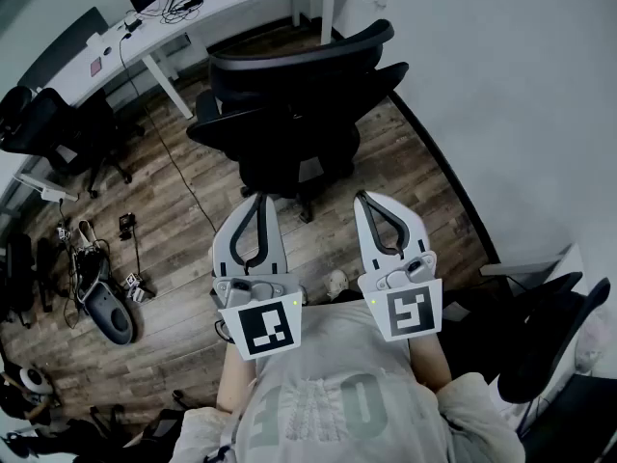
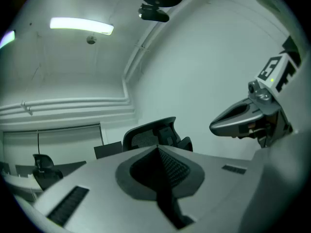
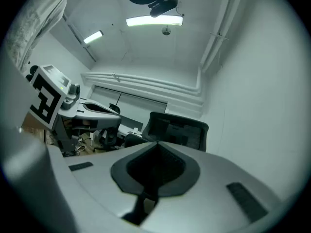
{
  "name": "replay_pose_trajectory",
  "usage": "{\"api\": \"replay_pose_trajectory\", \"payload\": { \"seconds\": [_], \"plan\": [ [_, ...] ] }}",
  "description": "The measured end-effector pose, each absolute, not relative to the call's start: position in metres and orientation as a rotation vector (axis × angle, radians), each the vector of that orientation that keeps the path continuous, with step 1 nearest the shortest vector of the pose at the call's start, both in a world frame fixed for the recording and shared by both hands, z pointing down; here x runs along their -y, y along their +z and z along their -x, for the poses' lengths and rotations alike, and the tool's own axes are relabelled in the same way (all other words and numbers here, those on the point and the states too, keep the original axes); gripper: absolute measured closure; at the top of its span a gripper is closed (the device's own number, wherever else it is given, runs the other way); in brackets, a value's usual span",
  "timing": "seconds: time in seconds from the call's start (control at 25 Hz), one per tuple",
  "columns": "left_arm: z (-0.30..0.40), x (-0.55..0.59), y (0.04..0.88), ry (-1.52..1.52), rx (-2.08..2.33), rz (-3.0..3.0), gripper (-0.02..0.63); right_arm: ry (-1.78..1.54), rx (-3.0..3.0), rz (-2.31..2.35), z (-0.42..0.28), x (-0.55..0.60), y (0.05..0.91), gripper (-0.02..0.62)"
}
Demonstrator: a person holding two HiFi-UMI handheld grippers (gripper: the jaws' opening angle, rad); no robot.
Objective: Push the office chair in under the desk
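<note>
A black office chair [image 1: 294, 104] stands on the wood floor, its backrest toward me and its seat facing the white desk [image 1: 207, 13] at the far wall. My left gripper [image 1: 258, 199] and right gripper [image 1: 364, 199] hang side by side a little short of the chair's back, both shut and holding nothing. The chair's mesh backrest [image 2: 150, 135] rises just beyond the closed jaws in the left gripper view, and the backrest [image 3: 177, 130] shows the same way in the right gripper view. Neither gripper touches the chair.
A white wall [image 1: 511, 95] runs close on the right of the chair. Another black chair [image 1: 58, 128] stands at the left by the desk, and a third chair [image 1: 549, 336] sits at my right. Shoes and small clutter [image 1: 101, 278] lie on the floor at left.
</note>
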State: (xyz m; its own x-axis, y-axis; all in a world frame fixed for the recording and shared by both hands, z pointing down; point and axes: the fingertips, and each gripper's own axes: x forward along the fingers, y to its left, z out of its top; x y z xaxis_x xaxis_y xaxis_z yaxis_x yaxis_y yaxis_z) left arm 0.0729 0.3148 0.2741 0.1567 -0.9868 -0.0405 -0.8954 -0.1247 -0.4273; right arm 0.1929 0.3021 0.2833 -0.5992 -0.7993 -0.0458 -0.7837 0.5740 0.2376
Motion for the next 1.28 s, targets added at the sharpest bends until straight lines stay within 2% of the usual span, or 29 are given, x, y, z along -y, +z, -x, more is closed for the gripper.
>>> {"api": "replay_pose_trajectory", "payload": {
  "seconds": [0.56, 0.8, 1.04, 1.28],
  "plan": [
    [-0.066, -0.296, 0.276, -0.370, -1.802, 2.074, 0.591, -0.285, 2.726, -1.406, -0.203, -0.281, 0.291, 0.575],
    [-0.059, -0.272, 0.281, -0.145, -2.001, 2.149, 0.591, -0.192, 2.811, -1.365, -0.222, -0.264, 0.285, 0.574],
    [-0.078, -0.240, 0.283, -0.171, -1.994, 2.108, 0.591, -0.185, 2.752, -1.419, -0.258, -0.231, 0.299, 0.574],
    [-0.053, -0.217, 0.286, -0.216, -2.042, 2.061, 0.591, -0.153, 2.806, -1.388, -0.246, -0.201, 0.299, 0.574]
  ]
}}
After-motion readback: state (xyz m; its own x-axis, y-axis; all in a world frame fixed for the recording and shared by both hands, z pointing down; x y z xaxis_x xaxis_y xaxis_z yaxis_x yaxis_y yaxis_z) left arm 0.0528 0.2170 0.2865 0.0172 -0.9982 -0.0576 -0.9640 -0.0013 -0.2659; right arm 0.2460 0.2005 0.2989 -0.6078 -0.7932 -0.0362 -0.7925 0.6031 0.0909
